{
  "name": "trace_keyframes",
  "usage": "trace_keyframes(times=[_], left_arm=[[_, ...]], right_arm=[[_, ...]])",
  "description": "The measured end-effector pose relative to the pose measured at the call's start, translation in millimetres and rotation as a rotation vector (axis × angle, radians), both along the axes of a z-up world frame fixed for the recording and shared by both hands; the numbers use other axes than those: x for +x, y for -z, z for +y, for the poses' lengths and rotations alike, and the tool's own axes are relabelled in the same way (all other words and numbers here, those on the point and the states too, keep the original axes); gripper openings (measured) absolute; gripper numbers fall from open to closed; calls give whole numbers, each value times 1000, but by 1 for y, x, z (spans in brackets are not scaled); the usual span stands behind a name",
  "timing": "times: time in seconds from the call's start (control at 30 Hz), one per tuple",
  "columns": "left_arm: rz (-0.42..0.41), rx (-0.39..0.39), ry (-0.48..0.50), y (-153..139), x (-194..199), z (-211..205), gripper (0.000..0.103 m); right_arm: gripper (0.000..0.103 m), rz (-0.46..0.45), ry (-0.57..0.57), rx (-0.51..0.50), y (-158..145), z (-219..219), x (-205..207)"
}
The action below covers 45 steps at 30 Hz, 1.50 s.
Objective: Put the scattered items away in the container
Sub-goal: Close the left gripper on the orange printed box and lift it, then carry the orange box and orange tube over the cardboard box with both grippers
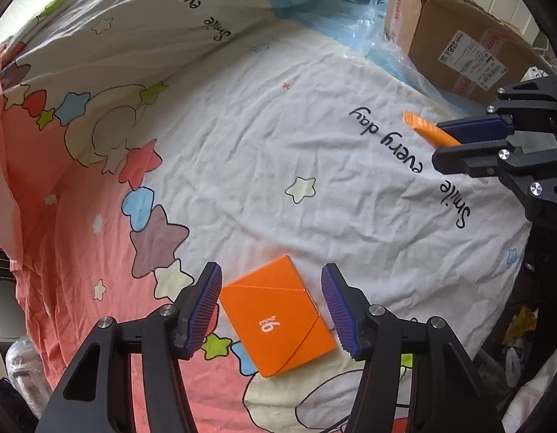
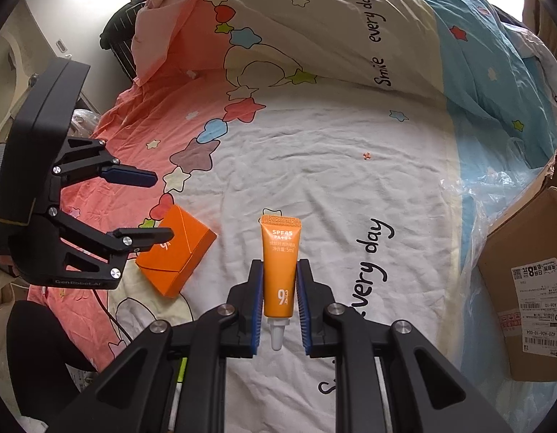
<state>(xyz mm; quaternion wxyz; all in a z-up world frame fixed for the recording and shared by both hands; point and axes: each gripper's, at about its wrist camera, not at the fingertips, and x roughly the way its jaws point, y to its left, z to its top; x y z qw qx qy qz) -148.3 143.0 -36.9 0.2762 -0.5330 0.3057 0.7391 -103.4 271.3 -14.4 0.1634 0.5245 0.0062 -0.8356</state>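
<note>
A cardboard box sits at the bed's right edge on crinkled plastic; its inside is out of sight. The right gripper has its fingers clamped on an orange tube, which points lengthwise along them, nozzle toward the camera. The left gripper hangs with fingers apart above an orange carton lying flat. Open sheet lies between.

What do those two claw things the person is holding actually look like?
Both are matte black frames of angled struts with triangular cutouts and round silver bolts. Each left tool and right tool ends in two fingers faced with ribbed blue pads. Seen from the right wrist view, the left one has a boxy black body with small white lettering along its lower strut.
</note>
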Motion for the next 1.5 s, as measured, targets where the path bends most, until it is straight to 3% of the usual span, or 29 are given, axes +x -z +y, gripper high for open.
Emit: trace_keyframes(times=[0.1, 0.17, 0.4, 0.5, 0.57, 0.6, 0.8, 0.93, 1.0, 1.03, 1.07, 1.5], left_arm=[[3, -53, 12, 9, 3, 0, 67], [12, -86, 1, 19, 5, -3, 81], [-18, -102, -84, 55, 4, -25, 90], [-57, -86, -147, 72, -2, -36, 90], [-80, -33, -198, 78, -7, -44, 101], [-85, -11, -223, 79, -9, -48, 101], [-185, 138, -352, 92, -12, -65, 101], [-224, 151, -346, 105, -3, -55, 101], [-202, 138, -322, 106, 2, -49, 99], [-194, 141, -319, 104, 3, -48, 87], [-186, 146, -318, 101, 3, -47, 82], [-164, 160, -248, 56, 23, -35, 81]], right_arm=[[16, -5, -11, 2, 3, -2, 3], [16, -13, -19, 9, 8, -5, 4], [16, -53, -48, 14, 30, -20, -3], [16, -67, -62, 18, 38, -26, -6], [16, -75, -69, 24, 43, -29, -9], [16, -80, -72, 24, 45, -31, -10], [16, -87, -86, 26, 50, -38, -17], [16, -87, -95, 26, 51, -42, -19], [16, -87, -96, 26, 51, -42, -18], [16, -87, -96, 24, 51, -41, -18], [16, -88, -92, 24, 51, -40, -18], [16, -40, -59, 6, 23, -22, -10]])
